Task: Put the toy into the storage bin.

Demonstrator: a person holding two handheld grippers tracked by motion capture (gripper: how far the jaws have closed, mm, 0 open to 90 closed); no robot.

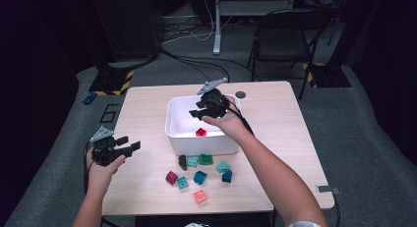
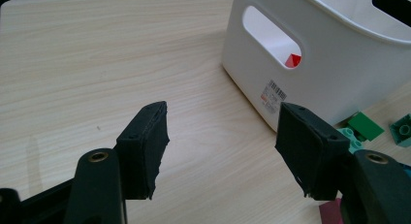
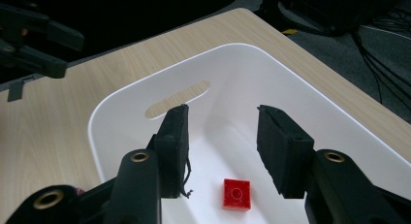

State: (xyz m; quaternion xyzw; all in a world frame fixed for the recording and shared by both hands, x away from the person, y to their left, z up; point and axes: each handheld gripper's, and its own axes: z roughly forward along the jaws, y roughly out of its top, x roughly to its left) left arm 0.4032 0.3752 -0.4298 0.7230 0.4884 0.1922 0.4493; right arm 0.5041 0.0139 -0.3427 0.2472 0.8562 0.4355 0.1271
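Looking down, high view: the right tool (image 1: 196, 110) hung over the white bin (image 1: 173, 126) near the middle of the bench (image 1: 275, 109), jaws apart and empty, with a red brick (image 1: 201, 132) lying on the bin floor beneath it.
High view, left side: the left tool (image 1: 129, 143) hovered near the bench's left edge, jaws spread, holding nothing.
High view, near edge: loose bricks (image 1: 199, 177) in teal, green, magenta, blue and salmon lay scattered between the bin and the bench's near edge.
Left gripper view: the left tool (image 2: 223, 146) showed bare wood between its open jaws; the bin (image 2: 339, 73) stood ahead to the right, the red brick (image 2: 292, 60) peeping through its handle slot.
Right gripper view: the right tool (image 3: 222, 149) looked down into the bin (image 3: 310, 103), pads well apart, the red brick (image 3: 236, 194) resting flat, studs up, just below the gap.
Handling, as a judgement: the bricks looked like hard, light, smooth plastic; they should not crush, but may slip or twist.
Where to hold: across two opposite flat side walls, squarely, low on the body and not on the studs.
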